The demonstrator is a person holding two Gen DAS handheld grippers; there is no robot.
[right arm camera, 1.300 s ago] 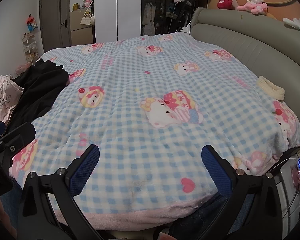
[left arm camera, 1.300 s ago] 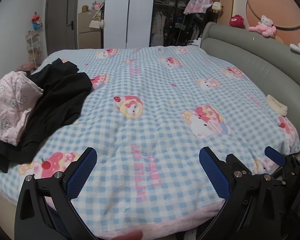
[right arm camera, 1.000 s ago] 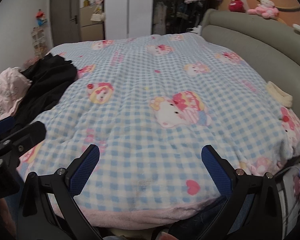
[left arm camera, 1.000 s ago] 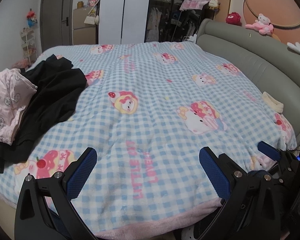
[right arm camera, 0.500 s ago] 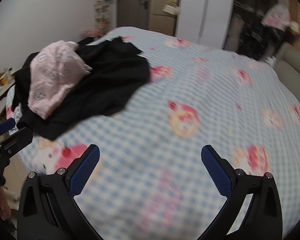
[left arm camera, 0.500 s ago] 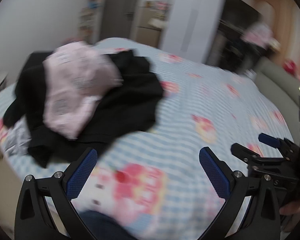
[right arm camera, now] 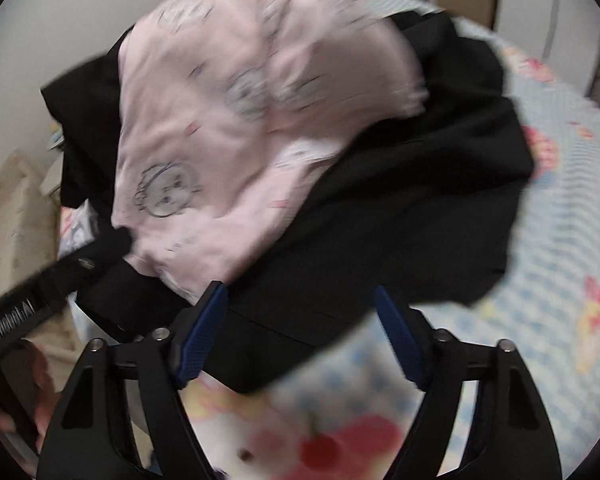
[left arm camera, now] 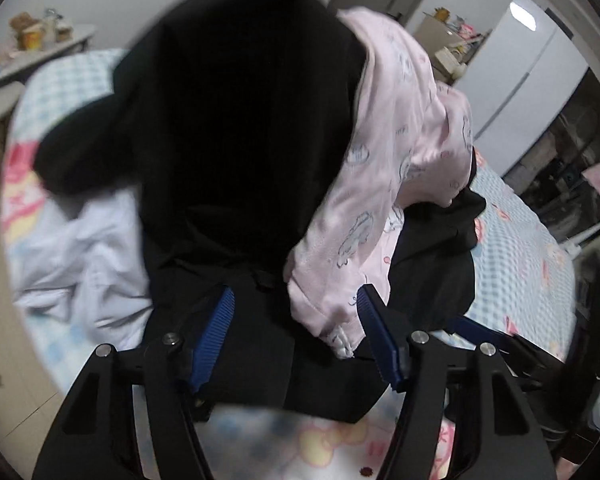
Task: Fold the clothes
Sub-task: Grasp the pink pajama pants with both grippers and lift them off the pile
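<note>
The right claw [right arm camera: 300, 332] hangs low over a heap of clothes, its blue-padded fingers [right arm camera: 202, 332] spread apart with nothing between them. Beneath and ahead lies a black garment [right arm camera: 400, 216], spread over the bed's blue-checked blanket [right arm camera: 560, 208] with its cartoon prints. On top of the black cloth sits a crumpled pink garment [right arm camera: 228, 112] printed with grey cartoon faces — blurred in its upper part. From the left edge the other claw [right arm camera: 112, 240] reaches in — its dark tip touches the pink garment's lower-left hem; whether it grips cannot be told.
</note>
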